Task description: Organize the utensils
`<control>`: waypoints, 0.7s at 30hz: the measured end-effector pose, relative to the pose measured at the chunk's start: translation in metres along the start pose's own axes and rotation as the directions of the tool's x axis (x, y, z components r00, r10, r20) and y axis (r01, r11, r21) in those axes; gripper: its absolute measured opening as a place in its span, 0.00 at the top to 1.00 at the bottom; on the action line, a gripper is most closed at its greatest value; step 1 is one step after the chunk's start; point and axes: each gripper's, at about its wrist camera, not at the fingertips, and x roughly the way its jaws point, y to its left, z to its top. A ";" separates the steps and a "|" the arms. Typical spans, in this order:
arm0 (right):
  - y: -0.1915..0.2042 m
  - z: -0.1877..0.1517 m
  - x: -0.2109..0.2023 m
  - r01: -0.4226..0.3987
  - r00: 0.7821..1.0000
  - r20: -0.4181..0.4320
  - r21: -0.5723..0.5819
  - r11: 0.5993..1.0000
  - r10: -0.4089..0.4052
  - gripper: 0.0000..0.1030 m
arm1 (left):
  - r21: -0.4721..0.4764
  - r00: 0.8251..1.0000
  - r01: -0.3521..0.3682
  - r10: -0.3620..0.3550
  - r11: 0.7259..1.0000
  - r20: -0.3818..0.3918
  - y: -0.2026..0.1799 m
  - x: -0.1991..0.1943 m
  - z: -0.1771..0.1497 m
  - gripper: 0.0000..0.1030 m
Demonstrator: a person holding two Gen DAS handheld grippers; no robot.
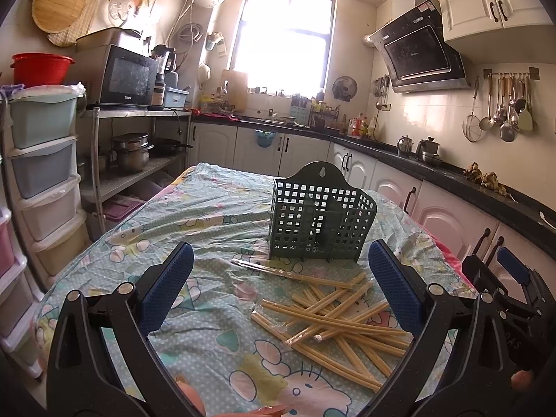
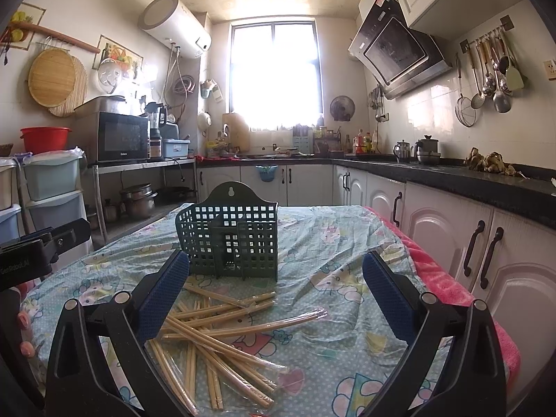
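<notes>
From the left wrist camera, the left gripper [image 1: 281, 278] hangs over a table covered by a cartoon-print cloth [image 1: 208, 215]; its two blue-padded jaws are spread wide with nothing between them; a loose heap of wooden chopsticks [image 1: 333, 316] (several in clear plastic sleeves) lies crossed on the cloth, ahead and a little to the right; behind the heap stands a dark green lattice utensil holder [image 1: 321, 219], upright, with a hanging hole in its raised back panel and nothing visible inside; one sleeved pair lies just in front of the holder's base; the right gripper [image 1: 514, 299] shows at the right edge, its jaw state unclear from this view.

From the right wrist camera, the right gripper [image 2: 276, 279] is likewise spread wide and holds nothing; the chopsticks [image 2: 215, 323] lie low and left, partly behind the left finger; one sleeved pair reaches out toward the middle of the cloth [image 2: 340, 243]; the utensil holder [image 2: 231, 232] stands upright just beyond the heap; part of the left gripper [image 2: 41, 246] shows at the left edge; white cabinets [image 2: 451, 236] run along the right.
</notes>
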 end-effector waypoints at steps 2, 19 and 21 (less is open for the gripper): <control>0.000 0.000 0.000 0.000 1.000 -0.001 0.000 1.000 0.000 0.06 | 0.000 1.000 -0.001 0.001 1.000 -0.001 0.000 0.000 0.000 0.09; -0.001 -0.001 0.002 0.000 1.000 -0.003 0.000 1.000 0.000 0.06 | -0.001 1.000 0.002 -0.002 1.000 0.003 -0.004 -0.001 -0.011 0.09; -0.001 0.000 0.002 0.000 1.000 -0.003 0.001 1.000 0.000 0.06 | -0.001 1.000 0.001 -0.001 1.000 0.002 -0.004 0.000 -0.011 0.09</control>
